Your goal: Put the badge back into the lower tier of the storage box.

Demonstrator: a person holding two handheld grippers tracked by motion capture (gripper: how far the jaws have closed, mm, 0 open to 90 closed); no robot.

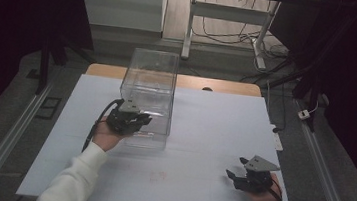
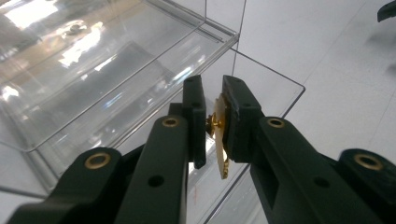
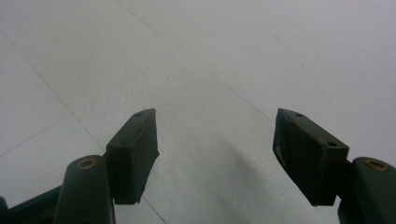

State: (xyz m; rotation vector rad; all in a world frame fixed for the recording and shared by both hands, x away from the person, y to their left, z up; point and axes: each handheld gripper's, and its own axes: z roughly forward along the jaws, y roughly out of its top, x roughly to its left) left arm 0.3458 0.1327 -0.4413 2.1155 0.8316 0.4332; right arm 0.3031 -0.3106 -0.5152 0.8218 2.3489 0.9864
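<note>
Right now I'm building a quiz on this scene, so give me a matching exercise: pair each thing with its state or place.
Things:
1. left gripper
2. right gripper
3. clear plastic box
4. gold-coloured piece

States or places:
A. stands on the white table sheet
B. open, nothing between the jaws
C. pinched between two black pads
D. shut on a small thing beside the box

Pairs: 1-D, 2-B, 3-A, 4-C

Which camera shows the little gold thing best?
The left gripper view: the gold piece sits close up, pinched between the left gripper. From the high view, the gripper hides it against the clear box. The right gripper view faces bare table.
</note>
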